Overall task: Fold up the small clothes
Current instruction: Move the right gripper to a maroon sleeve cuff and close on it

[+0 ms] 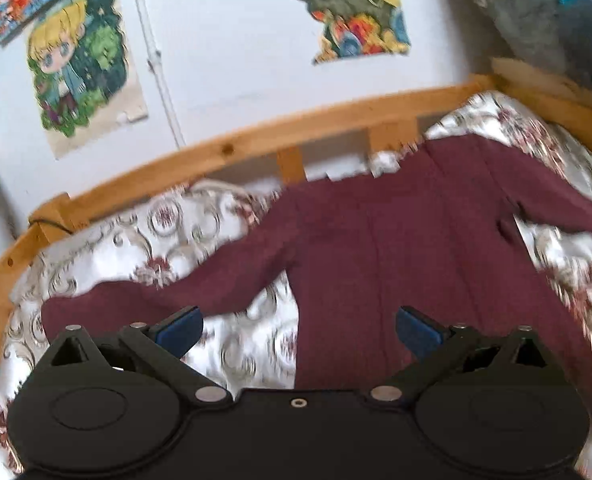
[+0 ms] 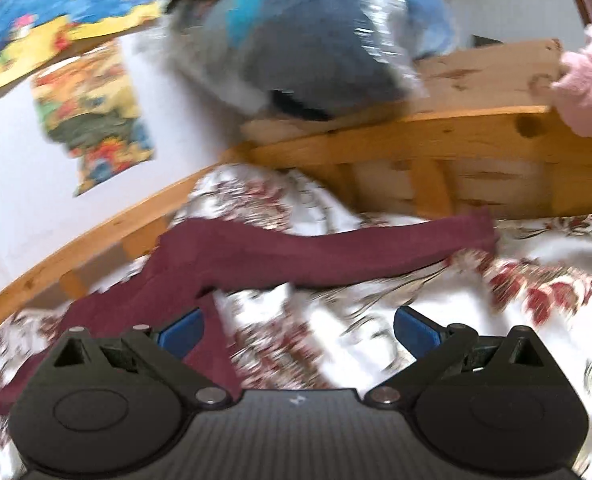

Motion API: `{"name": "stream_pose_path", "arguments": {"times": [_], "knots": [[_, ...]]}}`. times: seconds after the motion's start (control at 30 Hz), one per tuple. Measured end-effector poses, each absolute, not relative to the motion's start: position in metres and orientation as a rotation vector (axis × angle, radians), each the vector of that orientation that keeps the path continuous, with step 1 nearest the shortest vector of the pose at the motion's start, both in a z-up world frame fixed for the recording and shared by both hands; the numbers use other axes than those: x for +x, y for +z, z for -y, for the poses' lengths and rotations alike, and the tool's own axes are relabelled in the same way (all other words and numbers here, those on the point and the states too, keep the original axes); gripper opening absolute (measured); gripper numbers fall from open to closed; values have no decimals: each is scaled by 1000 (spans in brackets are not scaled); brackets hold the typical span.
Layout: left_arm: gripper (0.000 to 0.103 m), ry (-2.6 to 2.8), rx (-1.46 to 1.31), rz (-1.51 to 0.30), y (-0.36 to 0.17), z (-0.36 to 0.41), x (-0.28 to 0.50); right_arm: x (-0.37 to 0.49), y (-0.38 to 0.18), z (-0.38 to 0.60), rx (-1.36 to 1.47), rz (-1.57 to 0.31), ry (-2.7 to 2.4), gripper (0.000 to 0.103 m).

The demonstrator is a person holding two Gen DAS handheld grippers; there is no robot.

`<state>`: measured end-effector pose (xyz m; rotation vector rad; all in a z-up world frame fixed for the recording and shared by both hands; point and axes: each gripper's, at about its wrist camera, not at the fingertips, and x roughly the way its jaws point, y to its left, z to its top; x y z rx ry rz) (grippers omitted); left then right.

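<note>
A maroon long-sleeved top lies spread flat on the flowered bed cover, one sleeve stretched to the left. My left gripper is open and empty, hovering over the top's lower left edge. In the right wrist view the same top lies with its other sleeve reaching right toward the bed frame. My right gripper is open and empty, above the cover beside the top's right edge. Both views are blurred.
A wooden bed rail runs along the far side below a white wall with posters. A wooden headboard carries a blue-grey bundle in plastic and a pink fluffy item.
</note>
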<state>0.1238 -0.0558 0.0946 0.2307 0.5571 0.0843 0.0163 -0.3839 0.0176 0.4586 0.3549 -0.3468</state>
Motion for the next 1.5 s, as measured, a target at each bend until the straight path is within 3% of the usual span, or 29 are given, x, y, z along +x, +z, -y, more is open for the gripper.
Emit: {"name": "stream_pose_path", "arguments": {"times": [0.3,0.7,1.23,1.37,1.43,1.5], "knots": [[102,47,102,-586,71,80,167,72,5,462,651,-351,-482,103],[102,18,117,-634,42,76,208,148,-36,478,821,-422,-711,103],[102,27,161,-649,30,85,214,176,-66,478,628,-415,-888,103],[102,40,154,-681,26,90,219,163,-67,485,679,-311,-885,92],[102,42,144,-685,25,92,221,158,-68,491,706,-285,-895,78],[102,42,142,-689,24,96,224,155,-71,498,730,-286,-918,56]]}}
